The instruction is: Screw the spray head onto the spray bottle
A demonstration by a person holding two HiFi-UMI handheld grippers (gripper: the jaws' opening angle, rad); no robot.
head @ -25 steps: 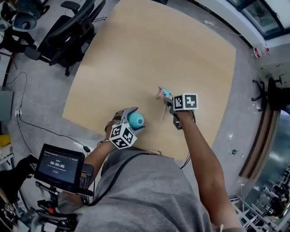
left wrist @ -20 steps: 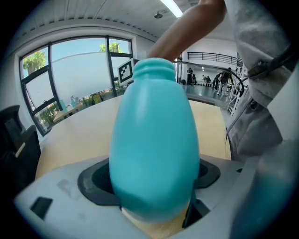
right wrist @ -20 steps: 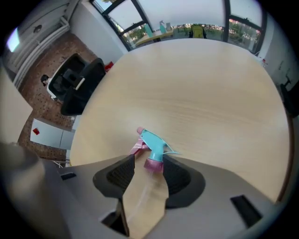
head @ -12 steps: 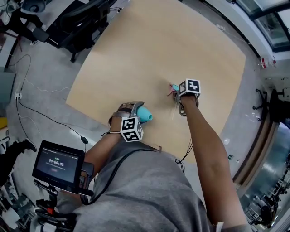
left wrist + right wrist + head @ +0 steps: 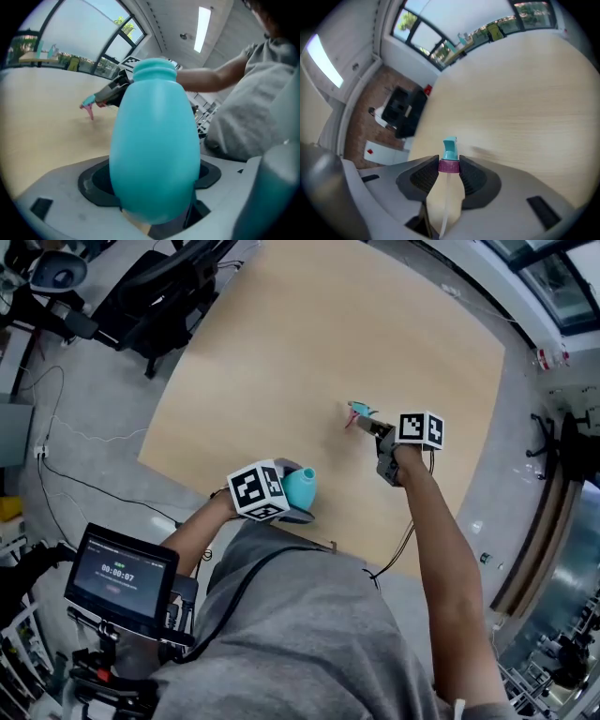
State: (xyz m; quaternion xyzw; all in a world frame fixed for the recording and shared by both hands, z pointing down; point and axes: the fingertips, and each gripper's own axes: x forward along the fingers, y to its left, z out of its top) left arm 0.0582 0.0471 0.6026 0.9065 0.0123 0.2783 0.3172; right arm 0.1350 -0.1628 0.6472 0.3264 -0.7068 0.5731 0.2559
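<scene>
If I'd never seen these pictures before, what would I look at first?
Probably the big teal bottle, clamped in the jaws of the left gripper near the front edge of the table; it fills that gripper's view. Then the tiny teal-and-purple spray head, pinched by the right gripper, whose jaws have just been closing on it, out over the table.
</scene>
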